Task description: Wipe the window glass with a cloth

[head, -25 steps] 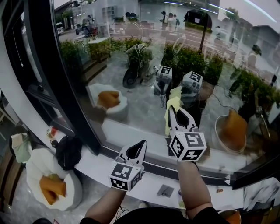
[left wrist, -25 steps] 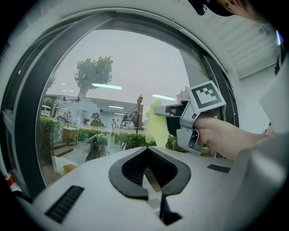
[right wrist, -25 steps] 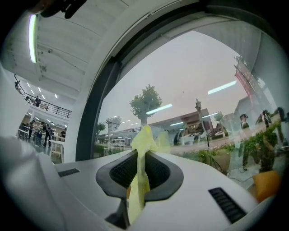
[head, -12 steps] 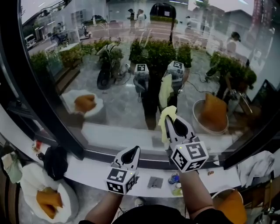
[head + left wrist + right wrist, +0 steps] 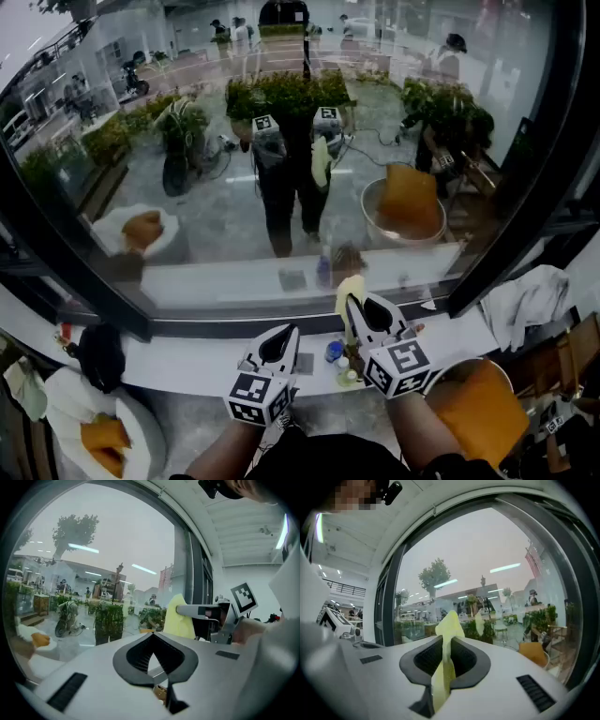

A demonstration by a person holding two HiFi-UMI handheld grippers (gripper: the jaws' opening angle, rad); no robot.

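Glass is one wide pane, free across the middle. Dark frame closes it off: left post, right post. Small items on the white sill crowd the low centre.

I'm looking into what reads as a ground-floor lounge of a commercial building: a tall window over a white sill, with cushioned seats at 8 o'clock. Outside, hedges at 12 and a motorcycle at 11 edge a paved forecourt.
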